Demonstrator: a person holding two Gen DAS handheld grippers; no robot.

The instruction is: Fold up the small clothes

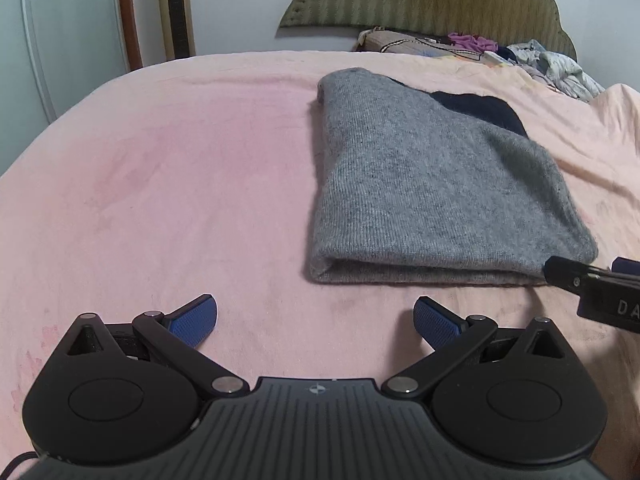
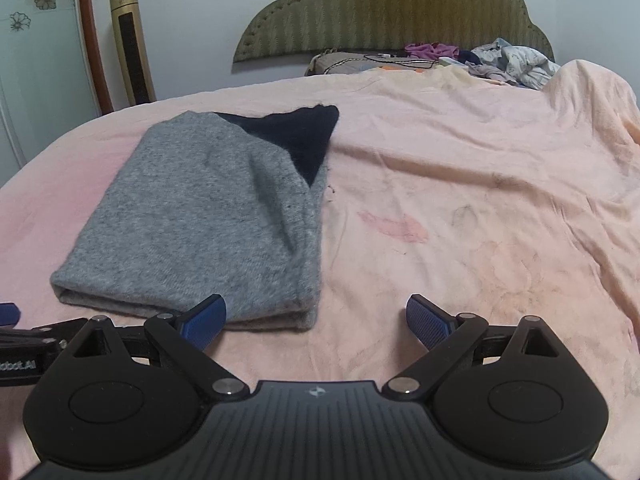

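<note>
- Pink sheet (image 1: 160, 184) covered the whole bed, wrinkled on the right side, a faint stain just beside the garment in the right wrist view.
- Olive padded headboard (image 2: 392, 12) stood at the far end, w/ a pile of loose clothes (image 2: 516, 60) heaped below it, well apart from the work.
- Grey knit garment (image 1: 420, 184) lay flat mid-bed, already folded over on itself; doubled layers showed at the near hem.
- Long axis ran away from both tools toward the headboard, near hem facing them.
- Dark navy part (image 2: 296, 136) poked out from under the grey at the far right corner, so the fold wasn't tidy yet. Looked soft, fuzzy, thickish.
- Right gripper (image 2: 316, 320) was the nearer one: garment ahead and to its left, its left blue pad just at the near right corner of the hem. Jaws spread wide, holding nothing.
- Left gripper (image 1: 316, 322) sat back on bare sheet, garment ahead and to its right, not touching. Also spread wide, empty.
- Judgement: next fold prob. starts at that near hem, right tool first in reach.
</note>
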